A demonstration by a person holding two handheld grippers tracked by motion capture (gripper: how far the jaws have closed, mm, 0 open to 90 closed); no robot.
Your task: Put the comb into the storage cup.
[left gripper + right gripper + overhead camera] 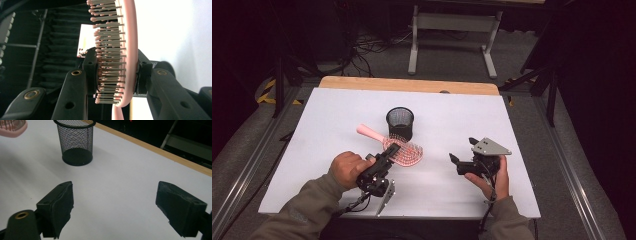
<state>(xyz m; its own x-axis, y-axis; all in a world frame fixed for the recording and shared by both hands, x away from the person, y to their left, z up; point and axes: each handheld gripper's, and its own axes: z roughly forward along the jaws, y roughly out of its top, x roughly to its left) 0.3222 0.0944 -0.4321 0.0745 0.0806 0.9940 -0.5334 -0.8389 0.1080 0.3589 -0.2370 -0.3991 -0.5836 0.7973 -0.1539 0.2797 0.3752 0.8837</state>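
Pink plastic hairbrush [398, 148] with an oval paddle head, rows of grey bristles tipped in pink and a slim handle is held just above the white table surface [312, 150], near the front of the black wire-mesh pen cup [400, 123], its handle pointing away to the left past the cup; the left gripper [388, 152] pinches the head, one jaw pressed into the bristle tips and the other against the smooth pink back, as the left gripper view confirms [128, 50]; the right gripper [464, 156] hangs well apart to the right over bare table, its jaws spread wide with nothing between them, and in its own view the mesh cup [76, 142] stands upright ahead. Risk, as judged: the hold bears on flexible bristles on one side, so the head could twist or slide between the pads if swung quickly; should the brush be meant for the cup, the handle must lead into the narrow mouth, and a tilted or off-centre entry could catch the rim and tip the light container over; the broad head will not go in and would leave the load top-heavy. Condition of brush: clean, unbroken rim, bristles straight and evenly set, no visible damage; underside of handle cannot be judged.
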